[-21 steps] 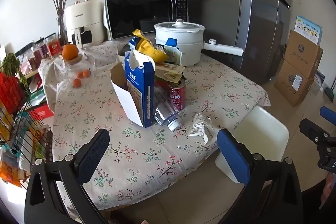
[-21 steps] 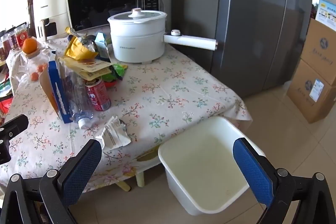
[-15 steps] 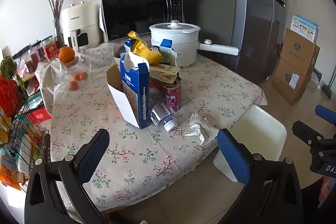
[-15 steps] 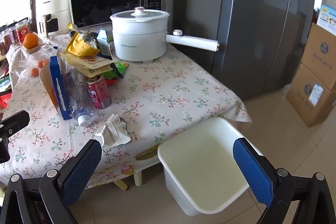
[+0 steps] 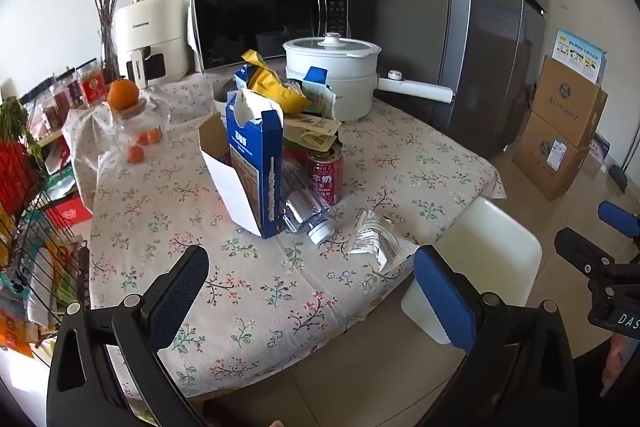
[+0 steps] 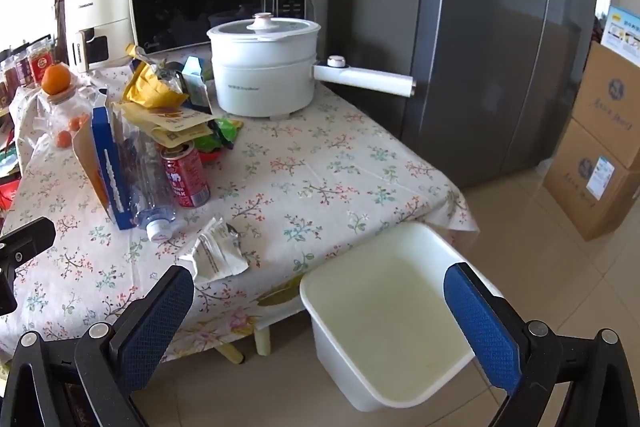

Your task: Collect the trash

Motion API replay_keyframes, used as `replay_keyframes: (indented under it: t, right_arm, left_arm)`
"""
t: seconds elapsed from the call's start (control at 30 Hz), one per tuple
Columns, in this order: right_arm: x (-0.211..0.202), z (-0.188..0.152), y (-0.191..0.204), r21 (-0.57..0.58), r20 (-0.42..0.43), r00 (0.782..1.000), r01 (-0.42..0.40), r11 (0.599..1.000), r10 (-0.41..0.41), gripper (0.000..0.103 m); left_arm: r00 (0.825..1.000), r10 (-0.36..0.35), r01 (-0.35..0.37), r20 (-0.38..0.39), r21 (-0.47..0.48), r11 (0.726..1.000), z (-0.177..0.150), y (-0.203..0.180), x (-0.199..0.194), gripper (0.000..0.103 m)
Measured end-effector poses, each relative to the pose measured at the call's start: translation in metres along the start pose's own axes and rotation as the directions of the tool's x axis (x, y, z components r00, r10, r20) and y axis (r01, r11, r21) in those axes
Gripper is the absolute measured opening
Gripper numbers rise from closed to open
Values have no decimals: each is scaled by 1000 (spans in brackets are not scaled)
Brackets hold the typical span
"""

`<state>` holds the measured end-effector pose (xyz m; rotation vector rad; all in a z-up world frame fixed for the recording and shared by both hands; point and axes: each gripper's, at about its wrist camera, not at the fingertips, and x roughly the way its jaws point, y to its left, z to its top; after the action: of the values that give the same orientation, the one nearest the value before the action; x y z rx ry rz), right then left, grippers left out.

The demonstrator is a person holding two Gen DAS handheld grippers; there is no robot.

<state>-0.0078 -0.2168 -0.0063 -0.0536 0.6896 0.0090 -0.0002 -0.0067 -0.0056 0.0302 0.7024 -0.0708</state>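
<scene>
A heap of trash sits mid-table: a torn blue carton, a red can, a clear plastic bottle lying on its side, yellow and beige wrappers. A crumpled white wrapper lies near the table's front edge. A white bin stands on the floor beside the table. My left gripper hovers open over the front of the table, holding nothing. My right gripper is open above the bin's near rim, holding nothing.
A white electric pot with a long handle, a microwave and an air fryer stand at the back. An orange on a glass jar is at the left. A wire rack, a fridge and cardboard boxes surround the table.
Both views have drifted slightly: the table and trash sit a little lower and closer in frame. Both grippers stay open and nothing was picked up.
</scene>
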Motion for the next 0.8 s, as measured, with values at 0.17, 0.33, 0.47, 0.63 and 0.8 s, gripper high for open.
replay_keyframes:
  t: [0.17,0.33,0.47,0.63,0.8]
  right_arm:
    - [0,0,-1,7,8,1000,-1,1000,1,103]
    - [0,-1,-1,15,6,1000,-1,1000,1,103]
    - [0,-1,-2,14,7,1000,-1,1000,1,103]
    - [0,-1,-2,17,8,1000,-2,1000,2,103]
    - [0,-1,-2,15,12,1000,1,1000,-1,103]
  left_arm:
    - [1000,-5,5,-5,-10,1000,-1,2,1,103]
    - [1000,-5,5,-4,-17,1000,-1,4,1,103]
    - [1000,-5,5,-3,-19,1000,-1,4,0,103]
    - [1000,-4,4,-1,-18,1000,0,5,0,103]
    - [1000,-1,1,2,-16,1000,0,7,0,103]
